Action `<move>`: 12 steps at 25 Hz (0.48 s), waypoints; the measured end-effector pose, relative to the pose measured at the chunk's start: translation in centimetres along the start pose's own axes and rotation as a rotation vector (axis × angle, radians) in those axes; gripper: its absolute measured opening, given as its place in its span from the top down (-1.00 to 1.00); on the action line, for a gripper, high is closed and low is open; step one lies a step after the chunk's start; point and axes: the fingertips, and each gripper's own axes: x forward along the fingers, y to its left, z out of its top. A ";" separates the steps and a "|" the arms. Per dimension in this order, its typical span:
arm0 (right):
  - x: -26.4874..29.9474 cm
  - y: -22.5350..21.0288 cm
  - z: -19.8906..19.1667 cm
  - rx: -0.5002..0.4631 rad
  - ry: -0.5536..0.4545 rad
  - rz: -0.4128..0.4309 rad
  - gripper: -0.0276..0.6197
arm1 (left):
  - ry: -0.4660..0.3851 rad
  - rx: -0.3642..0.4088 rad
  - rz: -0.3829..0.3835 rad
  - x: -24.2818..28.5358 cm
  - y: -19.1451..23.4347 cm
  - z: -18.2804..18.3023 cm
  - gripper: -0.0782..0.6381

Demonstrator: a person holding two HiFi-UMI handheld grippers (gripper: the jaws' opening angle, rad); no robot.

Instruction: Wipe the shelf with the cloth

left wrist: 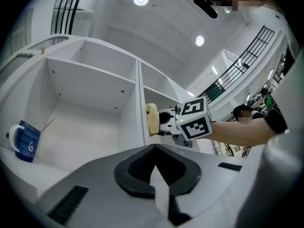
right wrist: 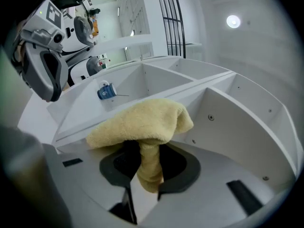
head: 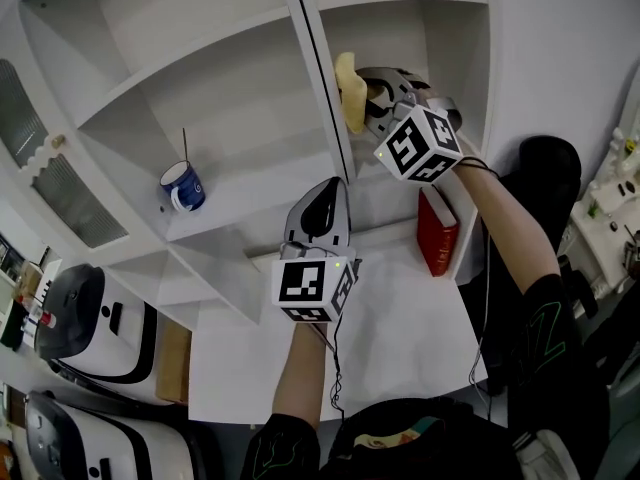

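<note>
A yellow cloth (head: 349,92) is pinched in my right gripper (head: 368,103), which is shut on it inside the upper right compartment of the white shelf unit (head: 250,118). The cloth lies against the vertical divider (head: 325,78). In the right gripper view the cloth (right wrist: 142,122) drapes over the jaws of that gripper (right wrist: 148,177) and hides the tips. My left gripper (head: 324,193) hovers lower, in front of the divider, its jaws closed together and empty. In its own view the left gripper (left wrist: 154,148) looks up at the cloth (left wrist: 152,118).
A blue mug (head: 183,186) with a stick in it stands in the left compartment. A red book (head: 437,230) leans upright in the lower right compartment. White appliances (head: 90,328) sit on the floor at the left. A white board (head: 400,338) lies below the shelf.
</note>
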 end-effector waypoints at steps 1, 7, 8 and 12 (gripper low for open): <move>-0.4 0.1 0.3 0.001 -0.009 0.001 0.60 | 0.000 -0.004 -0.006 0.2 -0.2 -0.1 0.79; -2.8 0.8 1.6 0.015 -0.077 0.021 0.60 | 0.001 -0.020 -0.036 0.9 -1.3 -0.7 0.78; -3.4 1.0 1.8 0.015 -0.088 0.026 0.59 | 0.003 -0.023 -0.040 1.0 -1.5 -0.9 0.79; -5.3 1.3 1.2 -0.013 -0.082 0.023 0.60 | 0.015 -0.032 -0.053 1.3 -1.9 -1.6 0.78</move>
